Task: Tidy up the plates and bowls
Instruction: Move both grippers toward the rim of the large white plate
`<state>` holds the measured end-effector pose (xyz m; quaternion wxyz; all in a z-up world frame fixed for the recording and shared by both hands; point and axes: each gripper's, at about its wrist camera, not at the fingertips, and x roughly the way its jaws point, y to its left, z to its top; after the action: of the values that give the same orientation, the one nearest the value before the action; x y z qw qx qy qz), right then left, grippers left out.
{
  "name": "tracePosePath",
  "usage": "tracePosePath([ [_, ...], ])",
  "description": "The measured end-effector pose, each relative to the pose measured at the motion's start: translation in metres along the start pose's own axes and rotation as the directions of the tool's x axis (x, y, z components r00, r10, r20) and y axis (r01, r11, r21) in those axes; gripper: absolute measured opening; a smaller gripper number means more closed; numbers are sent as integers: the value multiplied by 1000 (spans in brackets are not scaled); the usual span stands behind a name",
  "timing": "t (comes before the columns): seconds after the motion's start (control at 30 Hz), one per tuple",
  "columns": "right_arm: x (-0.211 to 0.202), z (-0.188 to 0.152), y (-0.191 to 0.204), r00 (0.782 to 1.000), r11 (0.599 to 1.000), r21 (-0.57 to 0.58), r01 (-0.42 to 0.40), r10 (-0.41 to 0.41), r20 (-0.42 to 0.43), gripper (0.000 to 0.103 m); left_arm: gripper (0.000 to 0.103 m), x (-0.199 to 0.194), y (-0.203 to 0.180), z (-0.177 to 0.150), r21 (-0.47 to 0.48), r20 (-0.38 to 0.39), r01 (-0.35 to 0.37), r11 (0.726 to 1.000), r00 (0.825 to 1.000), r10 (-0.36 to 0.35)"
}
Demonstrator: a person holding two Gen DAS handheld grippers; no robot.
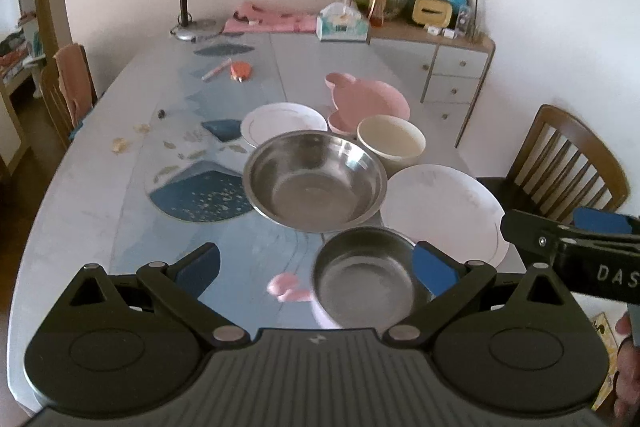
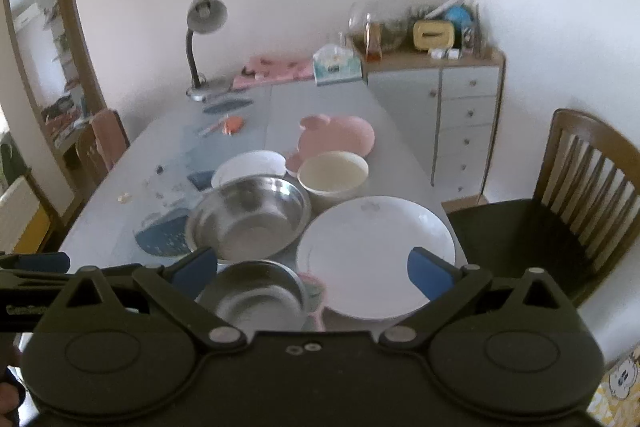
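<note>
A: What takes up the most room?

B: The counter [image 1: 80, 211], pale grey with blue patches. On its near right part sits the crockery. The biggest piece is the large white plate [image 2: 376, 251] at the right edge, then the large steel bowl [image 1: 316, 181] just left of it.

A: And behind those?

B: A pink plate [image 1: 380, 99] with ear-shaped lobes lies farthest back. A cream bowl [image 1: 392, 143] stands in front of it, close behind the big plate, and a smaller white plate [image 1: 284, 121] sits behind the steel bowl, partly hidden by its rim.

A: Anything nearer?

B: A small steel bowl [image 1: 364, 277], closest to the cameras, resting on something pink that I cannot make out.

A: The grippers?

B: The left gripper [image 1: 316, 269] is released, its blue pads spread wide, with the small bowl just inside its right pad. The right gripper [image 2: 312, 271] is also spread wide, grasping nothing, above the near rim of the large white plate.
</note>
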<state>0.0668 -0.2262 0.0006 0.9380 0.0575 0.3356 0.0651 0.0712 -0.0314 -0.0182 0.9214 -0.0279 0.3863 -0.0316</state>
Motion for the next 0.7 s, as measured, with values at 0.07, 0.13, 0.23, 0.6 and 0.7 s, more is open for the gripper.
tracePosePath([
  [0.07,15,10,-15,999,1000,-27,-12,11,-31,101,103,13,-11,6,-6,-24,-3,1000,1000,3],
  [0.13,30,19,-31,998,999,-49,-22,19,-58,100,103,26,-21,11,-17,-52,-1,1000,999,0],
  [0.23,56,35,-59,994,994,-101,-30,19,-105,98,103,47,-36,19,-33,-102,6,999,995,-9],
  [0.6,136,75,-123,957,962,-229,-152,86,-276,90,102,107,-93,33,-176,-325,71,982,937,-126],
  [0.7,151,83,-128,942,945,-261,-197,109,-316,89,102,118,-106,39,-222,-362,74,972,920,-153],
])
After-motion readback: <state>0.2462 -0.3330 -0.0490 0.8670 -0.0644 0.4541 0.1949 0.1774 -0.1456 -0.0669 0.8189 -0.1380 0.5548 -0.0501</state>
